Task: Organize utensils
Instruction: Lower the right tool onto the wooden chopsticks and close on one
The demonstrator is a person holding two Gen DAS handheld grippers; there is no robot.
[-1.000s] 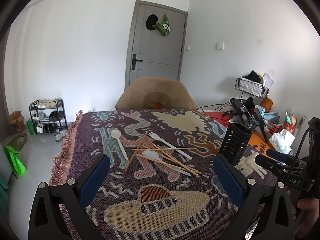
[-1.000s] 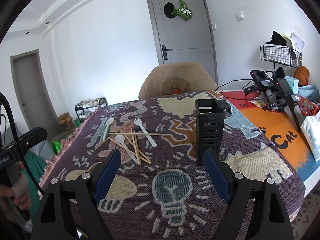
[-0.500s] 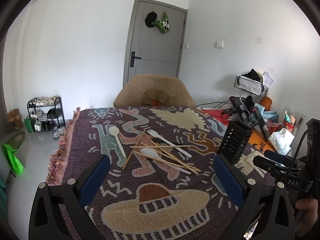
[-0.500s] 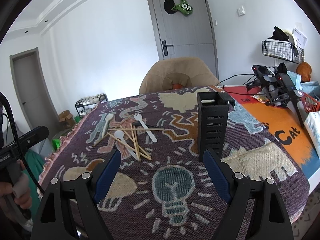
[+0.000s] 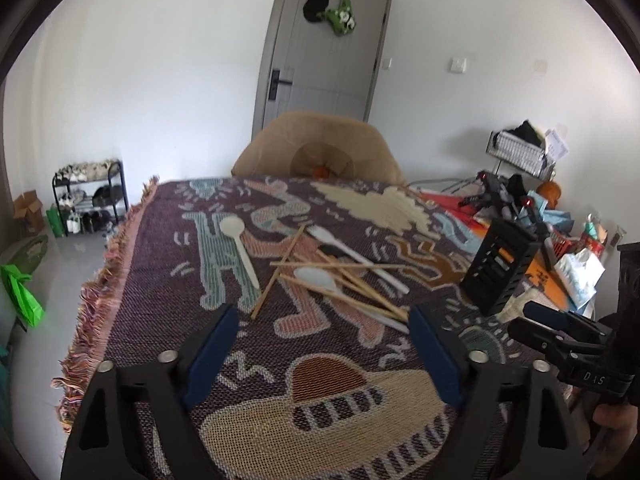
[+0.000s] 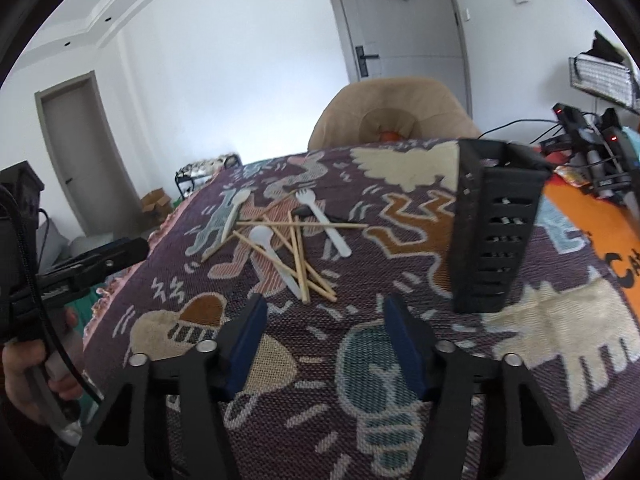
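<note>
Both of my grippers — left [image 5: 324, 322] and right [image 6: 324, 316], jaws just narrowing on nothing — approach the chopstick pile [image 6: 298, 252] at twelve o'clock, black holder [image 6: 494, 228] at two — next, pinching one piece.

A woven patterned blanket [image 5: 168, 336] with a fringed edge is spread over the surface, and a sombrero motif [image 5: 320, 412] is seen at its near end. A tan chair back [image 5: 320, 148] is set against the far edge. Behind it a grey door [image 5: 320, 52] is shut, with a black cap [image 5: 316, 7] and a green plush toy [image 5: 342, 14] hung near its top. A black shoe rack [image 5: 90, 196] is stood by the left wall, with a cardboard box [image 5: 28, 212] and a green bag [image 5: 22, 296] near it. A wire basket [image 5: 518, 152] is placed by the right wall, above black devices with red lights [image 5: 508, 200]. A second grey door [image 6: 74, 148] is seen at the left in the right wrist view.
</note>
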